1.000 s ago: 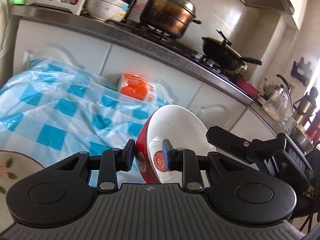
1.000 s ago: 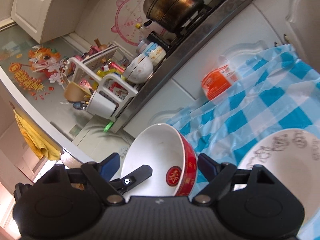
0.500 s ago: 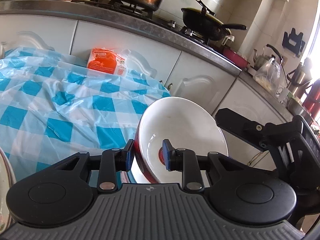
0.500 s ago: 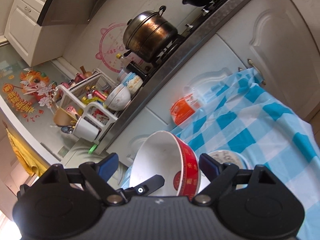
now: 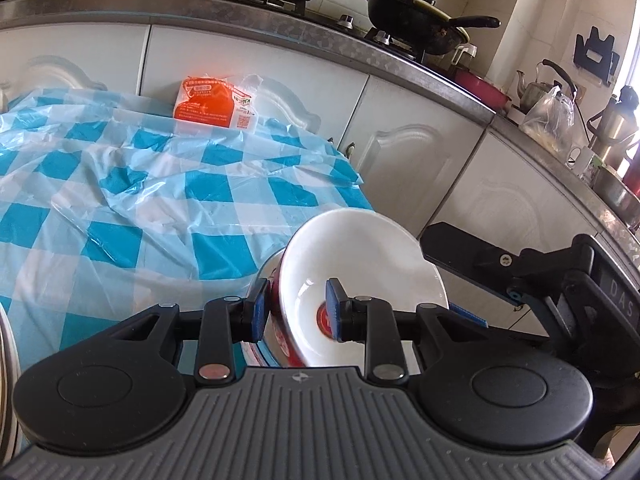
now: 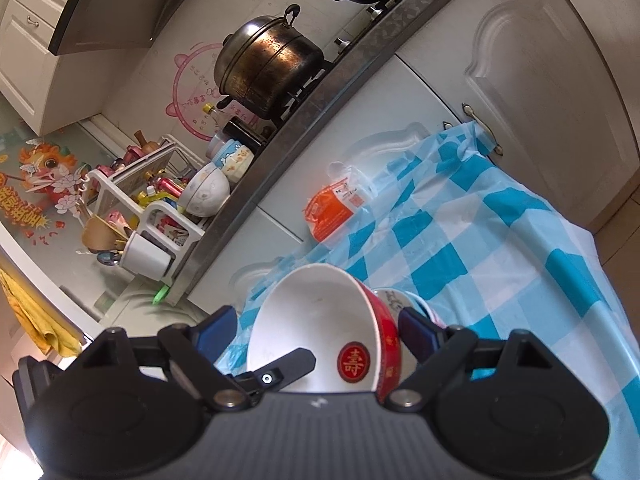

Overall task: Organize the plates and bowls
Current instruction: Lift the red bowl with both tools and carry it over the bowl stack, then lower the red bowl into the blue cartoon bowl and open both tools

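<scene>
A red bowl with a white inside (image 5: 360,264) is tilted on its side, its rim clamped between the pads of my left gripper (image 5: 296,311). It hangs over the near right part of the blue-checked tablecloth (image 5: 120,200). In the right wrist view the same bowl (image 6: 320,328) sits between the wide-open fingers of my right gripper (image 6: 316,328), which do not touch it. A white patterned bowl (image 6: 394,300) shows just behind it on the cloth. A plate rim (image 5: 6,360) shows at the left edge of the left wrist view.
An orange packet (image 5: 212,104) lies at the table's far edge against white cabinets (image 5: 420,140). On the counter stand a steel pot (image 6: 264,68), a black wok (image 5: 416,20), a dish rack with bowls (image 6: 168,208) and a kettle (image 5: 540,84).
The left gripper has carried the bowl right and lower, toward the table's near right corner. The right gripper has stayed open around it, and the patterned bowl now shows close behind.
</scene>
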Demonstrator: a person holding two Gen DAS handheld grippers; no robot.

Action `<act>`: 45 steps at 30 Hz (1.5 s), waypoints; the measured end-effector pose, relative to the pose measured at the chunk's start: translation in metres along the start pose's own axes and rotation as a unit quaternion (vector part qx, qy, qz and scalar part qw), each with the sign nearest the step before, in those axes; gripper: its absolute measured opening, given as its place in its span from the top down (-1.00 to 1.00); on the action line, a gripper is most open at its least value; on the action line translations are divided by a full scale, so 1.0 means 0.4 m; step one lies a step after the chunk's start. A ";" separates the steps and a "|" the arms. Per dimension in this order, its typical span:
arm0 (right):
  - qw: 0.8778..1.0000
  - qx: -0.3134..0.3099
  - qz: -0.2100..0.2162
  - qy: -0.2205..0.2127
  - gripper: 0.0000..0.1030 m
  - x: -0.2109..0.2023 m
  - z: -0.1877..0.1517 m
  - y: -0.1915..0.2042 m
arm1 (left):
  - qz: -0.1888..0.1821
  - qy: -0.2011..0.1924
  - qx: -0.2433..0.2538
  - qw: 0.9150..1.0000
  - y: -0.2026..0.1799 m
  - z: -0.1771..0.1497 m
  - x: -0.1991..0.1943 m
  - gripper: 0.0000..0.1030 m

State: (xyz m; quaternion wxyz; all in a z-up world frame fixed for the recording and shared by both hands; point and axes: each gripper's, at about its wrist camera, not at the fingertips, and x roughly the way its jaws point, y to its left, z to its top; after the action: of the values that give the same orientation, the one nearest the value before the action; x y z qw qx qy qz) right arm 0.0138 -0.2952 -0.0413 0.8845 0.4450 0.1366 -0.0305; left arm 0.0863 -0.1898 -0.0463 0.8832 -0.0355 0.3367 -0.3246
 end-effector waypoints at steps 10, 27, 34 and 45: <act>1.000 -0.003 0.011 -0.019 -0.76 -0.027 -0.015 -0.020 | -0.020 -0.022 -0.007 1.000 0.006 -0.007 -0.015 -0.20; 0.992 -0.106 -0.030 -0.062 -0.90 -0.109 -0.034 0.120 | 0.062 -0.050 0.031 0.996 0.023 -0.043 -0.168 -0.93; 0.987 -0.145 -0.055 -0.038 -0.91 -0.118 -0.098 0.188 | 0.089 -0.042 0.033 0.995 0.059 -0.080 -0.258 -0.99; 0.981 -0.179 -0.071 -0.017 -0.91 -0.140 -0.175 0.279 | 0.142 -0.053 0.010 0.988 0.133 -0.123 -0.393 -1.00</act>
State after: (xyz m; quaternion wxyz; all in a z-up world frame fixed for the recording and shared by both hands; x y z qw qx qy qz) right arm -0.0354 -0.1761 0.0213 0.9478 0.2677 0.1556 -0.0755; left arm -0.0035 -0.0463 -0.0093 0.9373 0.0047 0.2874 -0.1968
